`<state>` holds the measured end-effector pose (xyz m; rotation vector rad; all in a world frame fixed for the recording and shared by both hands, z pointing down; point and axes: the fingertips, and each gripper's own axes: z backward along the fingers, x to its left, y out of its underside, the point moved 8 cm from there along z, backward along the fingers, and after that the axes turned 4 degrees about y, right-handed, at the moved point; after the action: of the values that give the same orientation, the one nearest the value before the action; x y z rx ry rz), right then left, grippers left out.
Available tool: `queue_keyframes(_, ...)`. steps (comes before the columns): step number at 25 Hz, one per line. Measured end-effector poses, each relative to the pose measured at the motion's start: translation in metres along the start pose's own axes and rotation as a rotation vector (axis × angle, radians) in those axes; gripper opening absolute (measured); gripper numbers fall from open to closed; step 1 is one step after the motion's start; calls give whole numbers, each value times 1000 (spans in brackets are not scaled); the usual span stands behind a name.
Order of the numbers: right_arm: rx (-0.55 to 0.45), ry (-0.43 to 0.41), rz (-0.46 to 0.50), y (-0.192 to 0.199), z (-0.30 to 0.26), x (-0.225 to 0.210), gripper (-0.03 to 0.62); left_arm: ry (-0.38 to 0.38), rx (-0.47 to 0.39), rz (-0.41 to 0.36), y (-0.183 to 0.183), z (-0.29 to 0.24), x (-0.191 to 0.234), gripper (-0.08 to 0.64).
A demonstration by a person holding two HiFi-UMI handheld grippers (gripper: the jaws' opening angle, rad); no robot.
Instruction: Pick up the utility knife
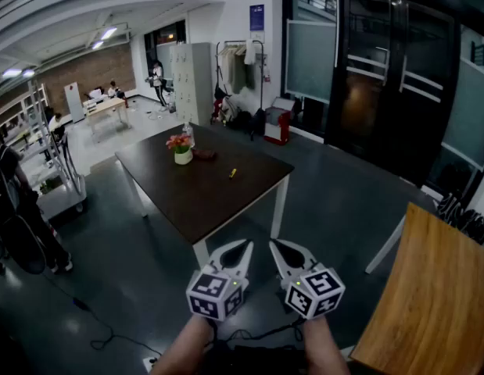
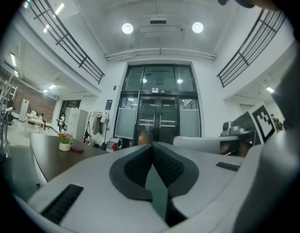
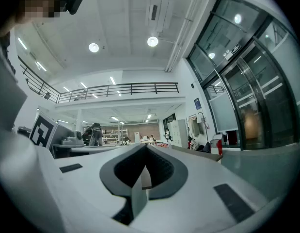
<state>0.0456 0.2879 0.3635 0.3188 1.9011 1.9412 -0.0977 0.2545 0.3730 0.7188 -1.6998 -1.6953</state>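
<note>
Left gripper: your white left gripper (image 1: 245,245) is held level, low in the head view, its jaws pressed together with nothing between them.
Right gripper: your white right gripper (image 1: 274,244) is just beside it, also level, jaws closed tip to tip and empty.
Utility knife: the small yellow utility knife (image 1: 233,173) lies flat on the dark brown rectangular tabletop (image 1: 202,205), towards its right edge, well apart from both grippers.
Also on that tabletop: a white pot of pink flowers (image 1: 181,151) stands near the far end, with a small dark object (image 1: 204,155) just beside it.
Nearby: a light wooden tabletop (image 1: 437,303) is at your right.
</note>
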Motion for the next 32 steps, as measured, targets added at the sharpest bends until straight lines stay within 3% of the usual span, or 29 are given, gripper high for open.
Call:
queue_keyframes(18, 10, 14, -7, 4, 6, -11, 11, 10, 9, 0, 0, -7, -10, 6)
queue_keyframes(32, 34, -13, -24, 11, -35, -24, 11, -37, 41, 7, 6, -24, 31, 6)
